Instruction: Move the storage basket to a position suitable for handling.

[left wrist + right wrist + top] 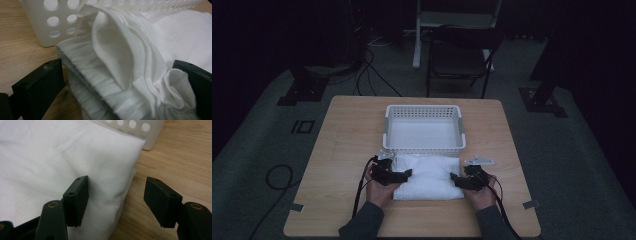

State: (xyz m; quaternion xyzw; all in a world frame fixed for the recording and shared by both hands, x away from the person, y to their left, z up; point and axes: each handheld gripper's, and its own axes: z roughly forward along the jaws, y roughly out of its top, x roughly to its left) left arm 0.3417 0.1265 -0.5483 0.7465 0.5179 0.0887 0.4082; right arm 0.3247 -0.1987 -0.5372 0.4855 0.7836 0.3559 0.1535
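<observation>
A folded white cloth (428,176) lies on the wooden table (342,150), just in front of a white perforated basket (424,146). My left gripper (406,174) is at the cloth's left edge and stands open. In the left gripper view the bunched cloth folds (120,62) sit between the wide-apart jaws of that gripper (116,87). My right gripper (455,178) is at the cloth's right edge, also open. In the right gripper view one fingertip (76,197) rests on the cloth (50,162), the other is over bare wood, and the cloth's edge lies between them.
The basket's holed wall (60,25) stands close behind the cloth, and its corner (152,135) is near my right gripper. Bare wood (180,160) lies to the right. A dark chair (459,55) and floor cables (279,175) lie beyond the table.
</observation>
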